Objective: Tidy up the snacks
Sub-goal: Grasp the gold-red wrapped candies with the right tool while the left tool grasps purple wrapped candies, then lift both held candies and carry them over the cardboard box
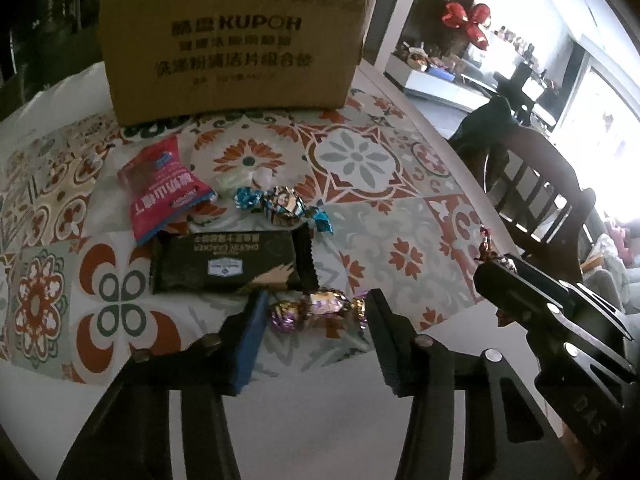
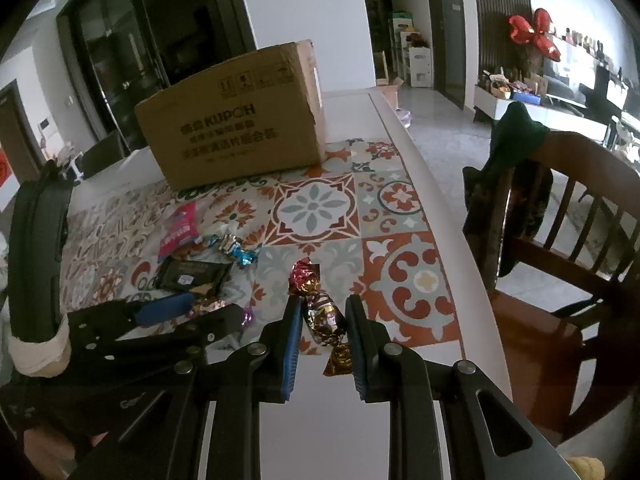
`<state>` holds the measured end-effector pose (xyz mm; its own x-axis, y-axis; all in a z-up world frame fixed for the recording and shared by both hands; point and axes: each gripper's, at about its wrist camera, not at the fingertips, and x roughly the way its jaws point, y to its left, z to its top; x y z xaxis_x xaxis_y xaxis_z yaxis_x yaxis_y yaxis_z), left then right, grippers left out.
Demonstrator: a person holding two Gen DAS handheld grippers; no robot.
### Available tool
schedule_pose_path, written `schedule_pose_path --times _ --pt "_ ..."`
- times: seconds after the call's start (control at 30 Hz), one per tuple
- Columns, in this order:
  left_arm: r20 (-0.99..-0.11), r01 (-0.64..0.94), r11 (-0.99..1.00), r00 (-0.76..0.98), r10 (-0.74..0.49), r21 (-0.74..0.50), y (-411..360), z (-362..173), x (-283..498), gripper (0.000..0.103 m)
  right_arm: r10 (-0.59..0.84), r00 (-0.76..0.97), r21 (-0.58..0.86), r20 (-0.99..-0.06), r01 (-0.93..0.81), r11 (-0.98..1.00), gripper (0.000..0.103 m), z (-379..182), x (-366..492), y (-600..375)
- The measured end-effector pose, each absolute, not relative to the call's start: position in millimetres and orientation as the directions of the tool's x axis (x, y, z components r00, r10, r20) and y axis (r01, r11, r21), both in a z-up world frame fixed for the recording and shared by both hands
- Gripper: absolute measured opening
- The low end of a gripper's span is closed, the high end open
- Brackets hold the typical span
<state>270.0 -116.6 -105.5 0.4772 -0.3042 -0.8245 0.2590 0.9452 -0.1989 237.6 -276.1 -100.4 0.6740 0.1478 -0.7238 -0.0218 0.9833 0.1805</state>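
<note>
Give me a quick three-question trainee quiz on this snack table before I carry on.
1. True or false: the right gripper is shut on a red-ended candy.
2. What lies between the left gripper fingers?
3. Where is the cardboard box relative to the red snack packet? A nearer the camera, B behind it.

Key: 1 true. 2 purple-ended candy, fingers either side, not clearly gripped. 3 B.

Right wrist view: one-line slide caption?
Right tongs shut on a red-and-gold wrapped candy above the patterned tablecloth; cardboard box behind.
</note>
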Motion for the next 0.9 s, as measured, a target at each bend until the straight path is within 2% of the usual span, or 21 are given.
schedule_pose_path --times 0.1,0.23,0.63,0.9 --pt "-0.825 0.255 0.944 0.473 -0.31 -0.209 -115 -105 270 0.037 0.16 0.672 0.191 -0.723 -0.028 0.981 0.023 -102 239 -275" --pt "-0.82 0.25 0.944 0.478 -0.315 -0.217 -113 -106 268 0.032 0.175 0.667 0.204 -0.724 -0.034 0.978 0.023 -104 240 -273" --pt "-0.794 0.258 0.943 0.518 -0.319 -0.21 -106 -89 257 0.031 0.192 0.672 0.217 -0.715 -0.049 0.975 0.023 -97 237 -269" --pt "-0.745 0.271 0.945 0.588 -0.313 -0.183 -97 -60 249 0.031 0.196 0.696 0.21 -0.691 -0.067 0.975 0.023 -80 233 -262"
